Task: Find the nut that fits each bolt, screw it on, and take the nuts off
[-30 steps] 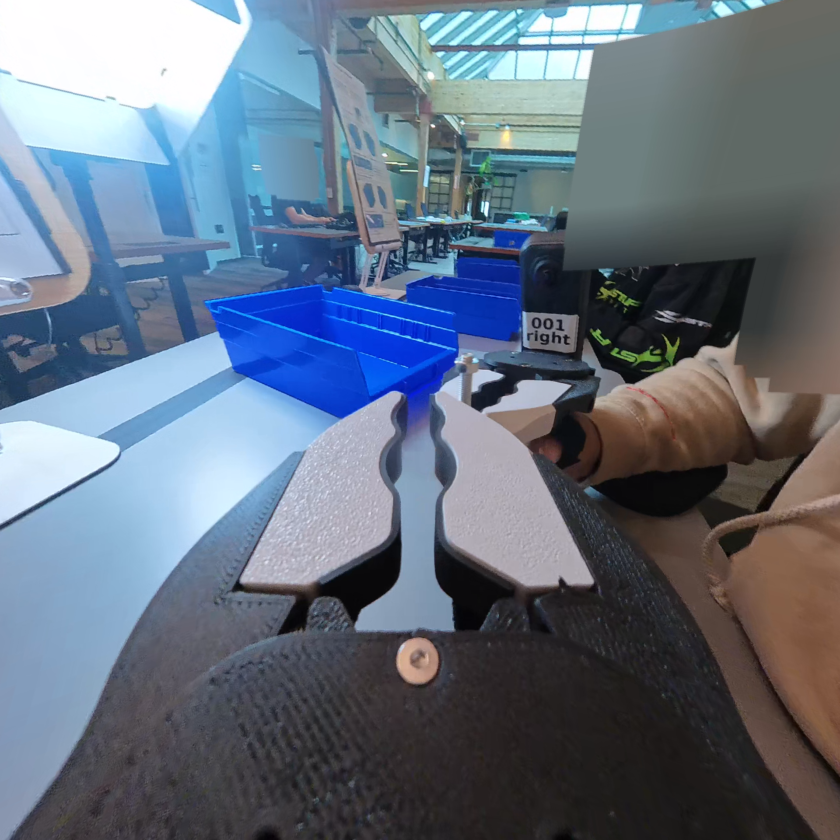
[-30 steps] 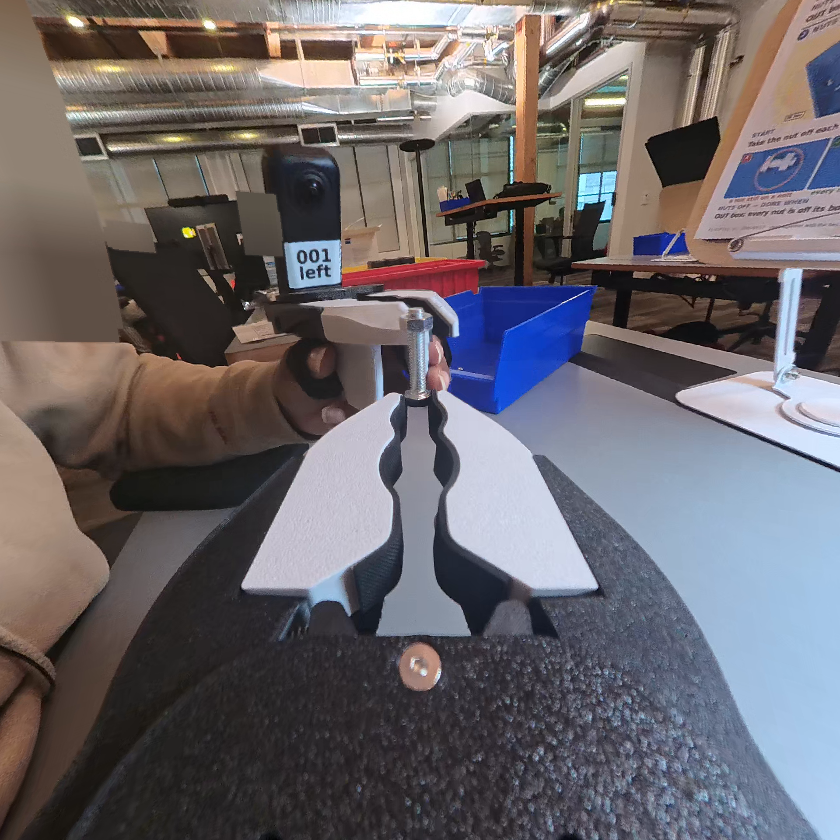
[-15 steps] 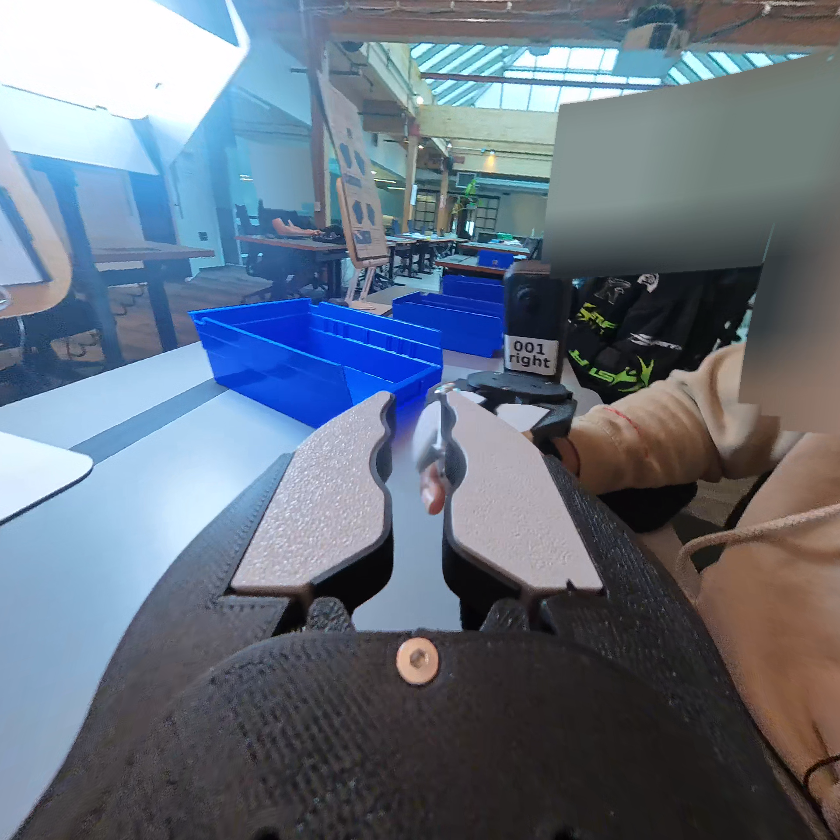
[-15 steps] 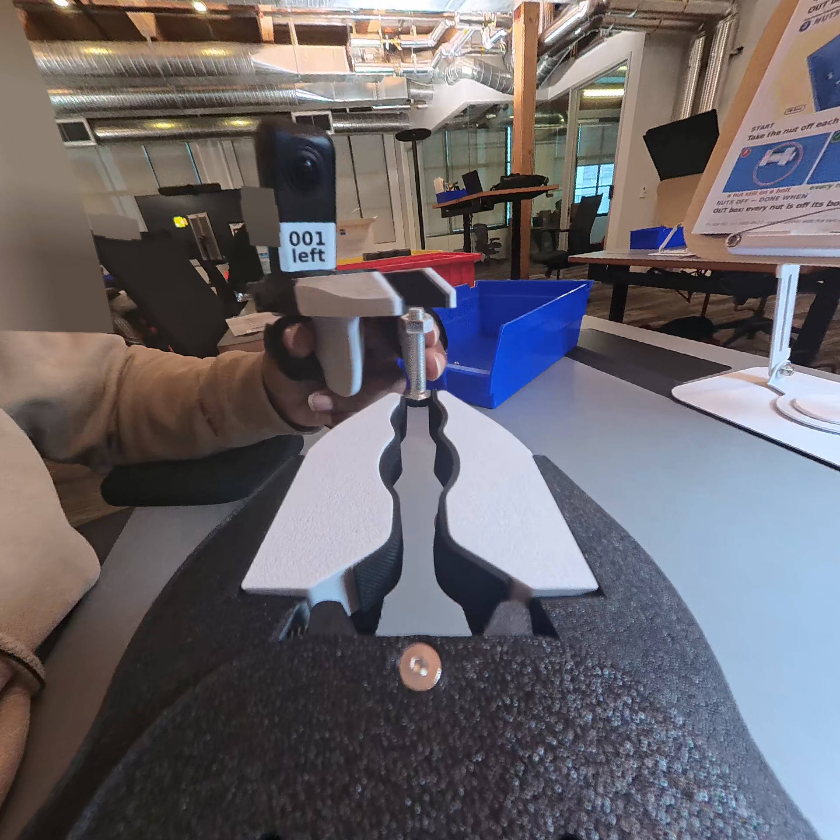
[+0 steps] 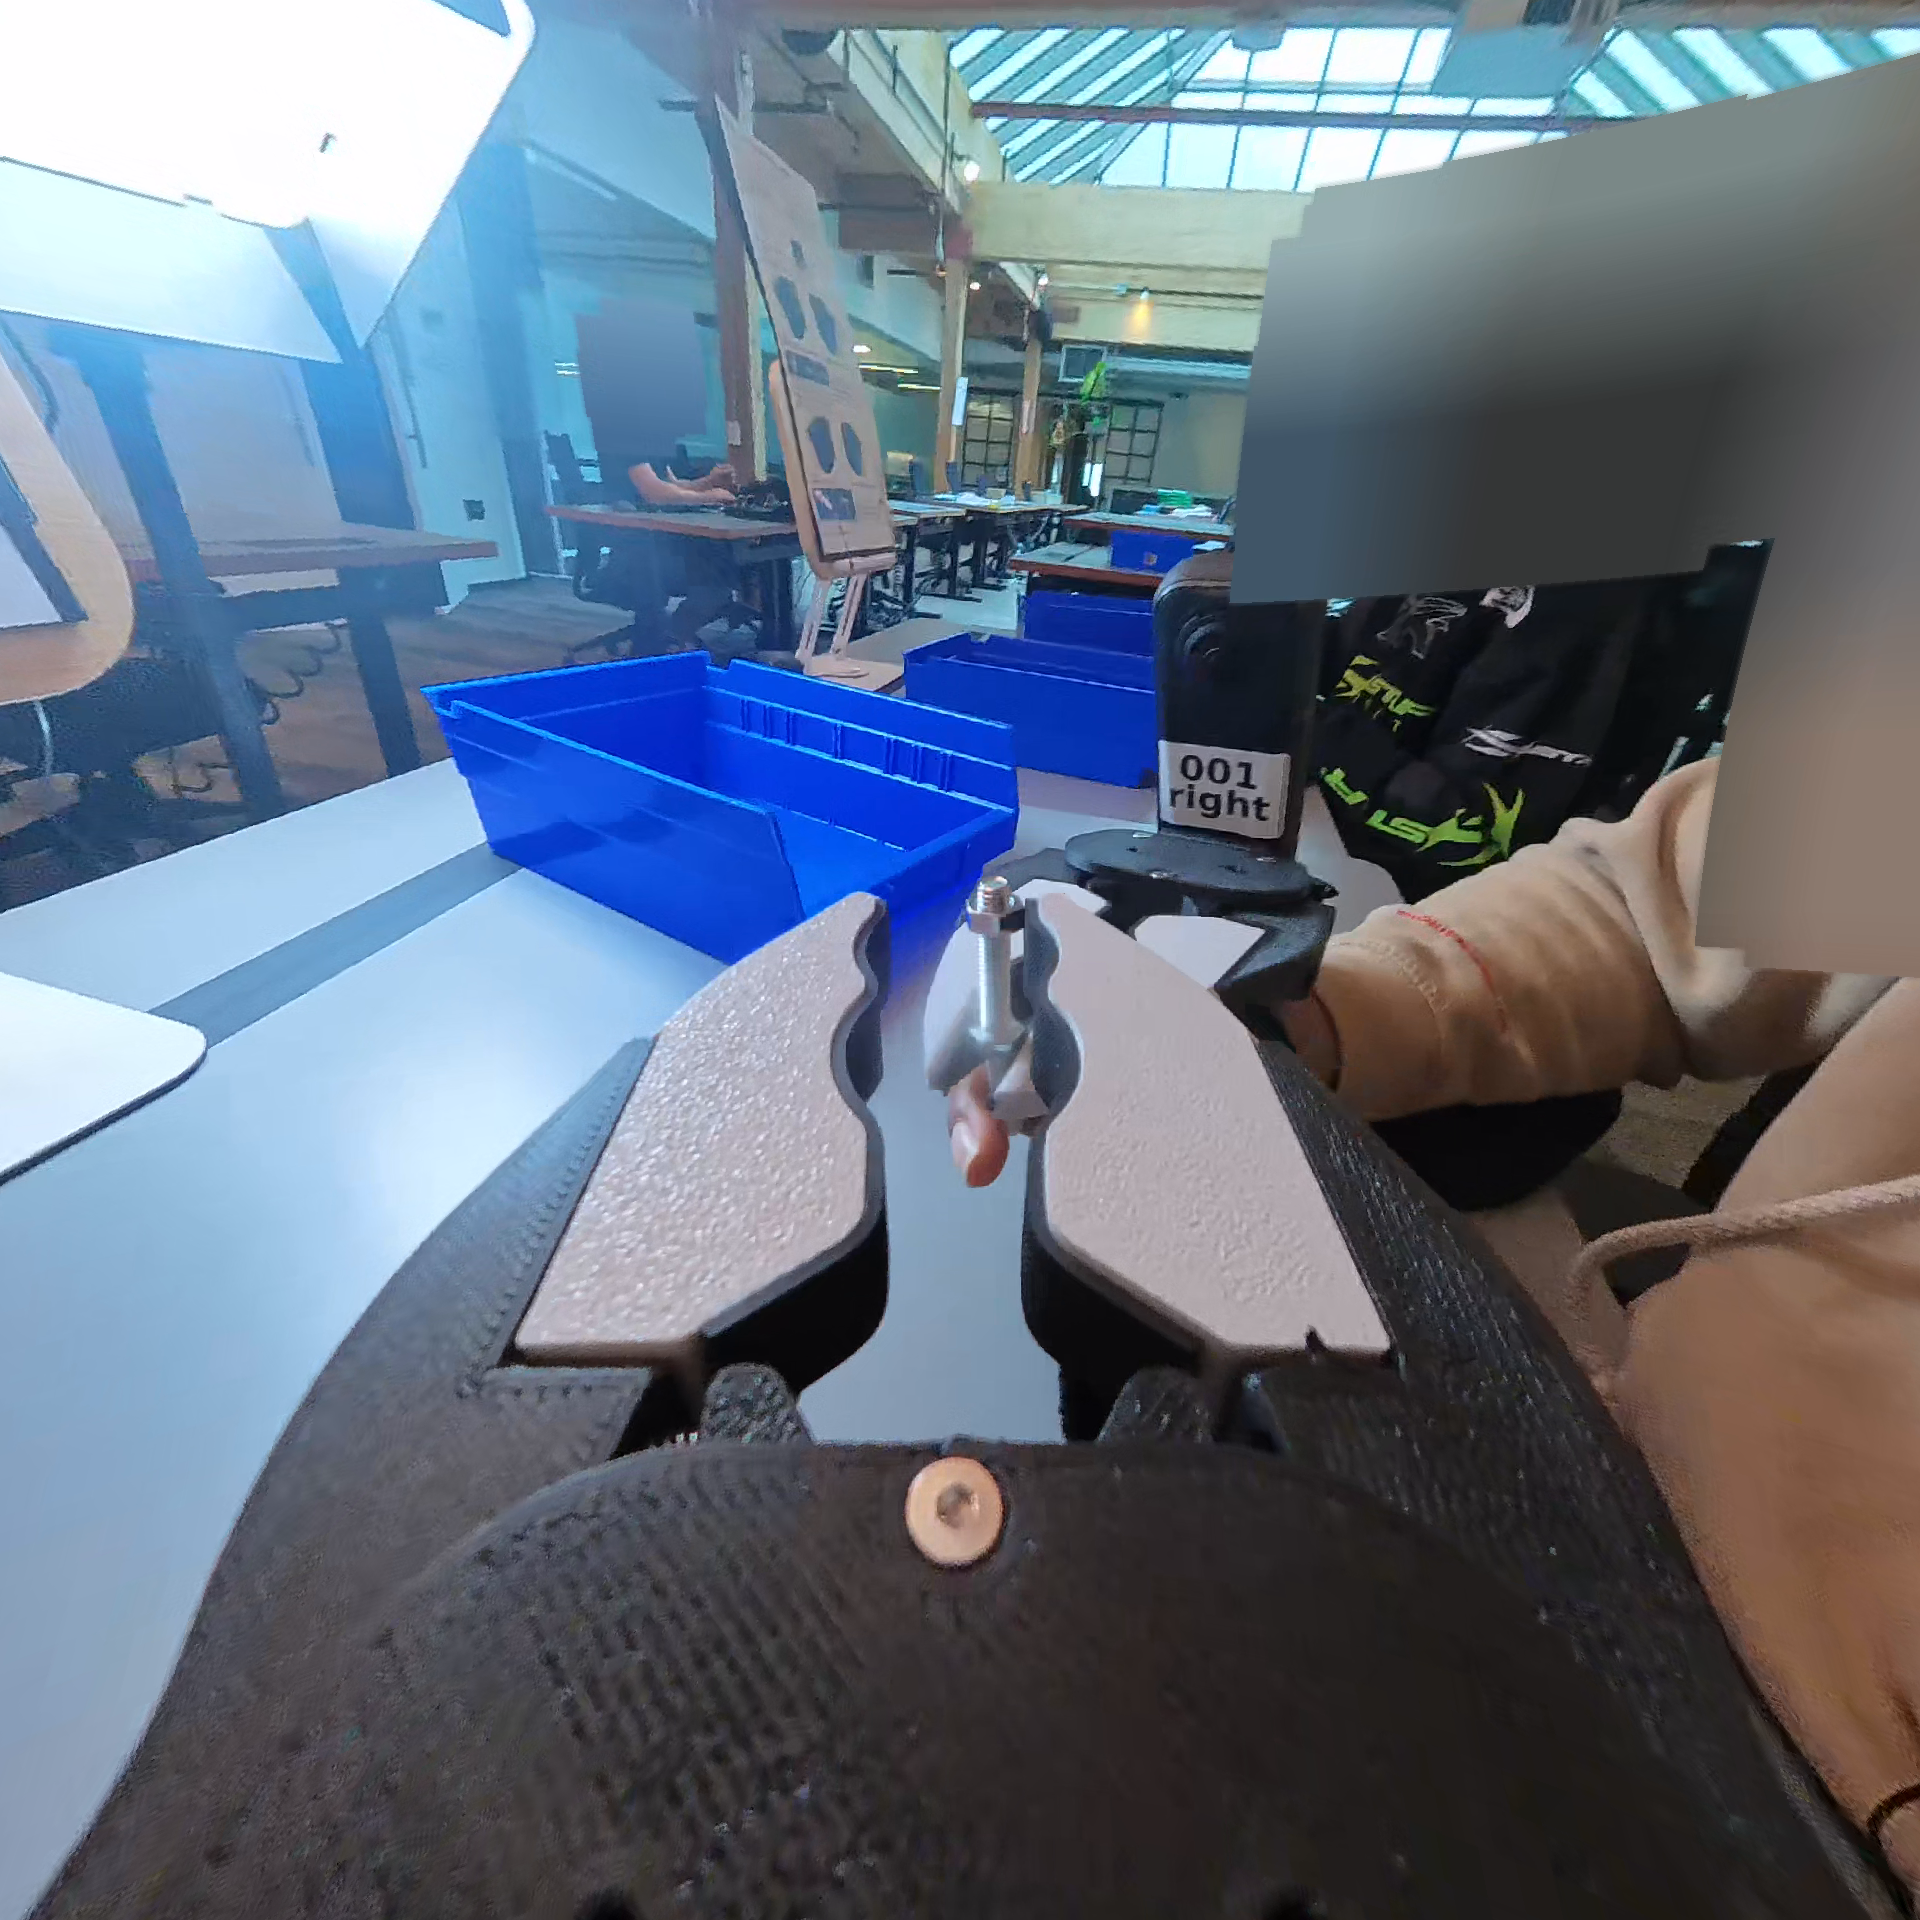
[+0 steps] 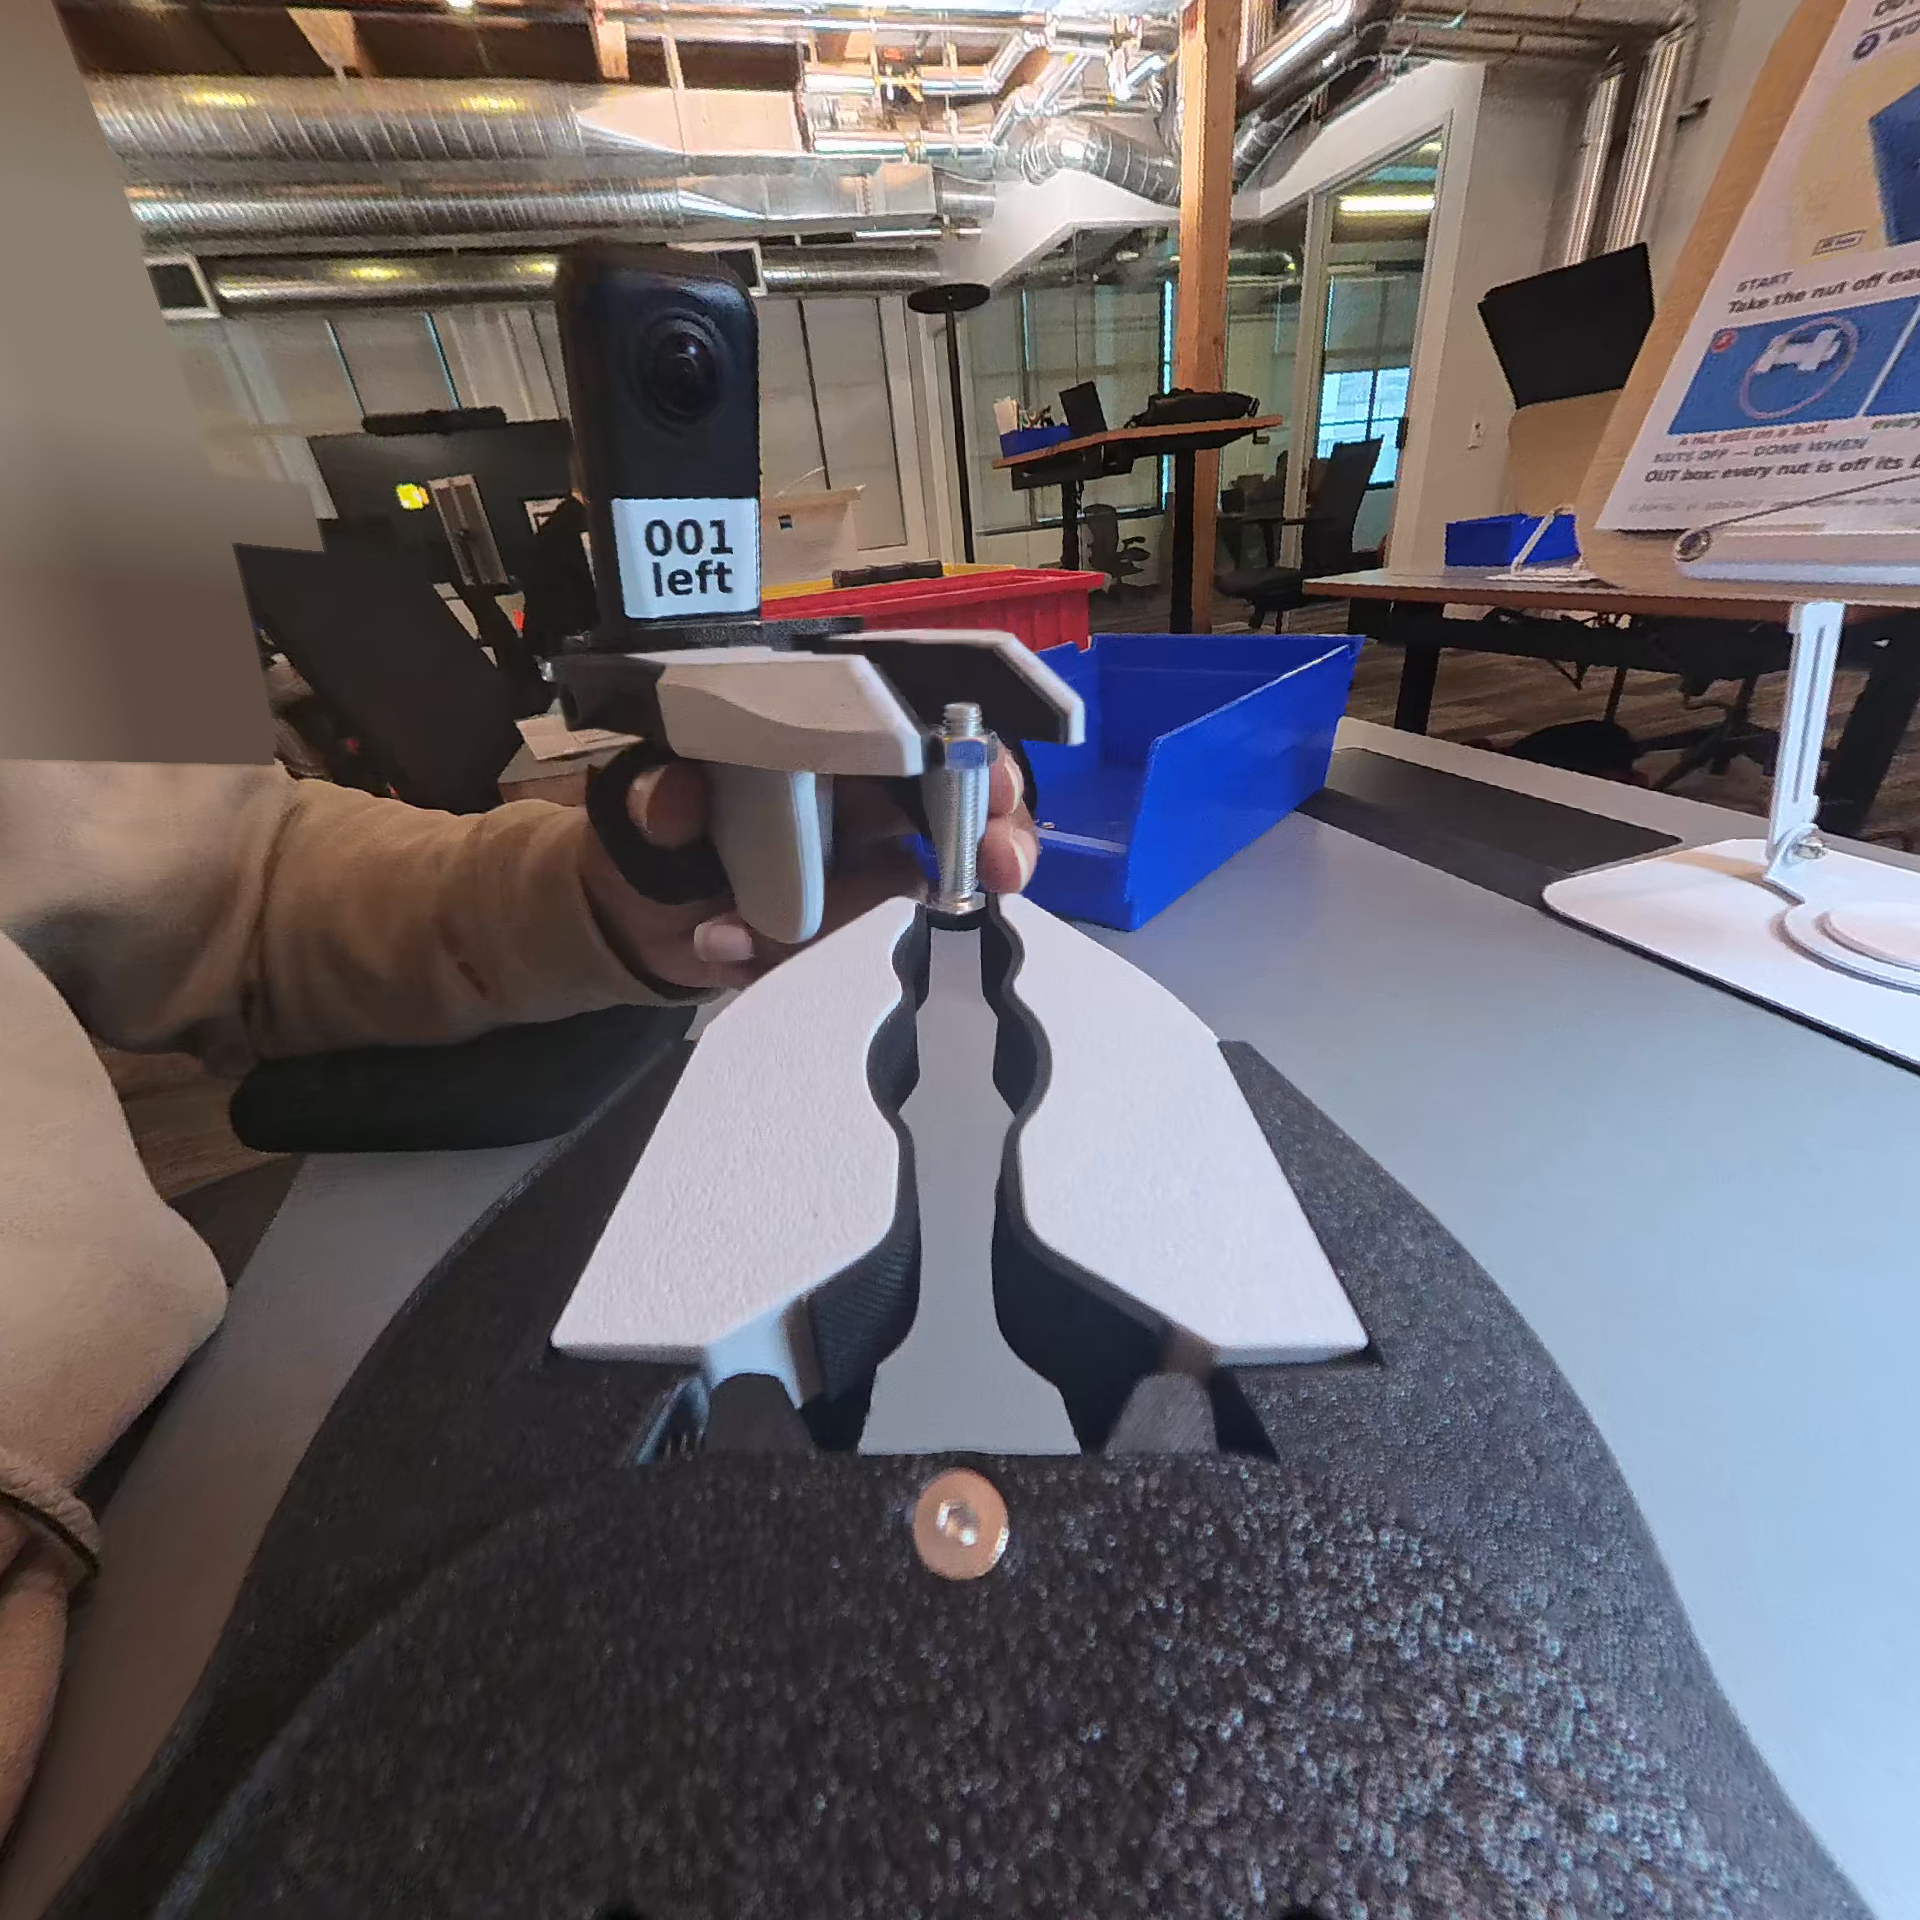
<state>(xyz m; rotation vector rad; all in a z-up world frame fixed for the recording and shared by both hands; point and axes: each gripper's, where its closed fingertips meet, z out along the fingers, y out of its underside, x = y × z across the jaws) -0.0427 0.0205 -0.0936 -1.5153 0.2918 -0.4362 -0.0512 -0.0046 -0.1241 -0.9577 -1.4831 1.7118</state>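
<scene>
A silver bolt (image 6: pixel 958 821) stands upright with its head down in my right gripper (image 6: pixel 956 920), which is shut on it. A silver nut (image 6: pixel 963 744) sits near the top of the threads. In the left wrist view the bolt (image 5: pixel 990 997) and nut (image 5: pixel 992 920) lie between the open fingertips of my left gripper (image 5: pixel 951 925), close to its right finger. From the right wrist view the left gripper (image 6: pixel 935 696) is level with the nut, one finger on each side. I cannot tell if either finger touches the nut.
A blue bin (image 5: pixel 727 800) stands on the grey table (image 5: pixel 312 1091) beyond the grippers and also shows in the right wrist view (image 6: pixel 1184 748). A white sign stand base (image 6: pixel 1714 925) is at the right. The person's sleeves and hands hold both grippers. The tips of both grippers are at nearly the same place.
My left gripper has opened from nearly shut and moved up to the bolt, so the nut now sits between its fingertips. The right gripper has kept hold of the bolt.
</scene>
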